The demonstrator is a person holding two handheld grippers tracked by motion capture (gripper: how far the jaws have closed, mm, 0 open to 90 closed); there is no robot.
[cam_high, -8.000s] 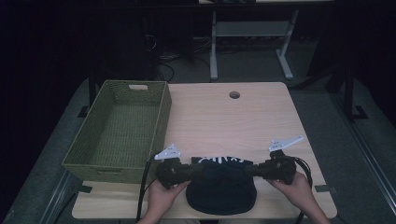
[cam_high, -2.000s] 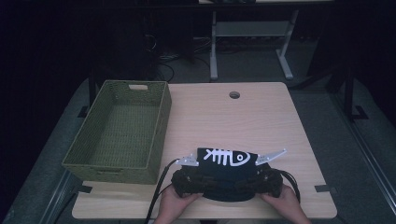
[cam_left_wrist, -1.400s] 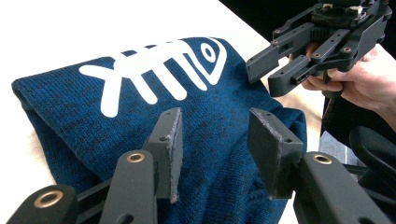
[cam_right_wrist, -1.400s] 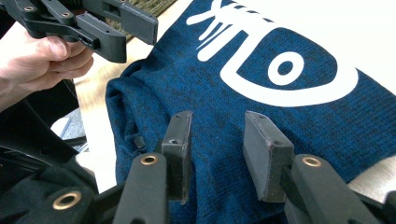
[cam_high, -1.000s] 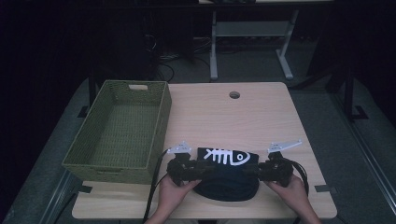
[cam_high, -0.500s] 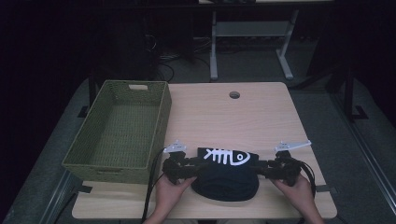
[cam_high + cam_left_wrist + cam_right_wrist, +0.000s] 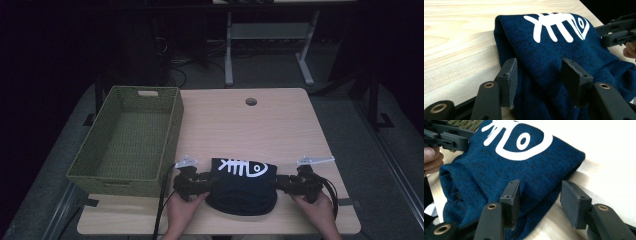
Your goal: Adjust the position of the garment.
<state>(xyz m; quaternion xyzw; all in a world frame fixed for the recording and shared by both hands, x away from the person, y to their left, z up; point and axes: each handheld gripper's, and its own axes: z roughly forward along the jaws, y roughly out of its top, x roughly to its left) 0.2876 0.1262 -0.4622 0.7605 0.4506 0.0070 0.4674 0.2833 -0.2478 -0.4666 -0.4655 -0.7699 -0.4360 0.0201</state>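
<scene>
1. Folded dark blue garment (image 7: 243, 187) with a white fish-bone print lies at lower centre of the high view, on the near edge of the table (image 7: 280, 130); it sits just right of the green woven basket (image 7: 127, 140), which fills the left half of the tabletop.
2. Left gripper (image 7: 200, 184) sits at the garment's left edge; its jaws have just been opening; in the left gripper view the pads (image 7: 509, 77) stand spread with cloth between them, not pinching.
3. Right gripper (image 7: 282, 182) sits at the right edge; jaws likewise just been opening; pads (image 7: 511, 195) parted, one over the cloth and one off its edge, no pressure visible.
4. Judged step: release after a fold; the bundle looks compact and finished.
5. Next move likely calls for a fresh grip on both ends, then a lift leftward over the basket's rim; risk: the fold slipping open if only the top layer is caught.
6. Surface: pale wood-grain top with a round cable hole (image 7: 251, 101) at upper centre; room dark, a white desk frame (image 7: 265, 45) at top of frame.
</scene>
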